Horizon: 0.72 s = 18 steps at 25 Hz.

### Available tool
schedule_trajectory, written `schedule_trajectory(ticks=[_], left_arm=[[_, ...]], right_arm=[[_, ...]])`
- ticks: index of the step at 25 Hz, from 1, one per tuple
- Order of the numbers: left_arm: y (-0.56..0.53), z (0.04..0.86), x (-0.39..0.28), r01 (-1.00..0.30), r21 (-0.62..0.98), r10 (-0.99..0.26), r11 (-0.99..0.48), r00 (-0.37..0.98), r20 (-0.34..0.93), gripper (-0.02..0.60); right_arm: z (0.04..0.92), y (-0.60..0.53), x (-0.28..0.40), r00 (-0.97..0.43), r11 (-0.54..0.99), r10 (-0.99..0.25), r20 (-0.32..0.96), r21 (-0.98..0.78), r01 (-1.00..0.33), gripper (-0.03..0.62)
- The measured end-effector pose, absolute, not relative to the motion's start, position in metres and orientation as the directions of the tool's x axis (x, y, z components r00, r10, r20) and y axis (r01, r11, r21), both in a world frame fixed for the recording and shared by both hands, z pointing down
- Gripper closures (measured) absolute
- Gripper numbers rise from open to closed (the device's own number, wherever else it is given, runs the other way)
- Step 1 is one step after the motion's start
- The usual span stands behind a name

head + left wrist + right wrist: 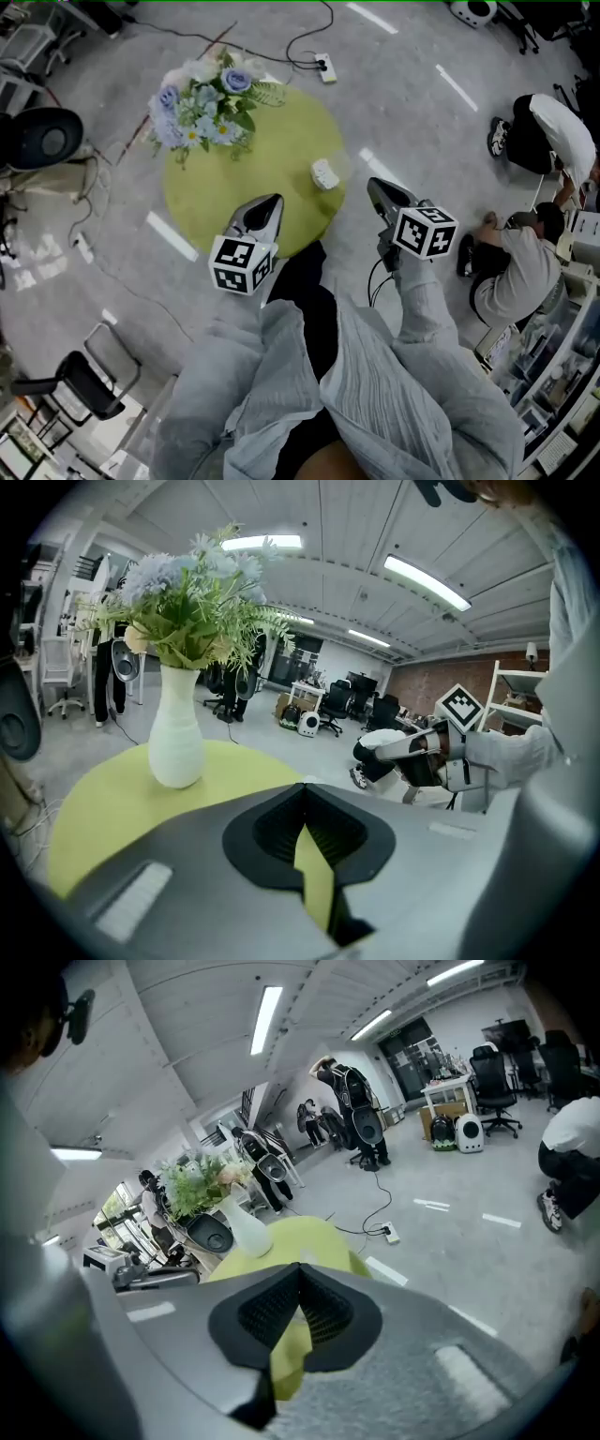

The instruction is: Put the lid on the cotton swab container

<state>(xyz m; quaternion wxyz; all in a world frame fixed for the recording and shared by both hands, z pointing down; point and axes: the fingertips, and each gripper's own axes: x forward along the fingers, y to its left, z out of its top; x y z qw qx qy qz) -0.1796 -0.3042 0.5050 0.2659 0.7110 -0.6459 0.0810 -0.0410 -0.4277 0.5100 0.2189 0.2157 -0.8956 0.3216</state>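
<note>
A small white cotton swab container [324, 174] stands on the right part of a round yellow-green table [281, 150]; I cannot tell its lid apart from it. My left gripper [270, 202] hovers over the table's near edge, left of and nearer than the container. Its jaws meet at the tips with nothing between them [303, 787]. My right gripper [374, 186] is held just off the table's right edge, level with the container. It is shut and empty as well [300, 1267]. Neither gripper touches the container.
A white vase of blue and white flowers [211, 98] [176, 742] [246, 1227] stands at the table's far left. A power strip with cable [325, 67] lies on the floor behind. A person [520, 272] crouches at the right by shelves. A black chair [89, 380] stands near left.
</note>
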Motion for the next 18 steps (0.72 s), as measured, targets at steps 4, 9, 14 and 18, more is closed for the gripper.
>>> schedule_trajectory(ticks=[4, 9, 14, 18], left_arm=[[-0.310, 0.515, -0.190, -0.962, 0.272, -0.871, -0.006, 0.139, 0.472, 0.561], [-0.310, 0.536, -0.193, -0.952, 0.305, -0.856, 0.029, 0.134, 0.499, 0.561], [-0.315, 0.548, -0.192, -0.951, 0.307, -0.841, 0.020, 0.151, 0.520, 0.561], [-0.322, 0.549, -0.194, -0.956, 0.294, -0.837, 0.005, 0.156, 0.524, 0.561]], right_arm=[[0.530, -0.452, -0.052, -0.814, 0.667, -0.212, 0.541, -0.529, -0.525, 0.591], [0.551, -0.465, -0.065, -0.803, 0.674, -0.148, 0.577, -0.535, -0.509, 0.591], [0.567, -0.470, -0.074, -0.795, 0.675, -0.089, 0.600, -0.551, -0.491, 0.591], [0.574, -0.471, -0.079, -0.798, 0.658, -0.053, 0.600, -0.580, -0.480, 0.591]])
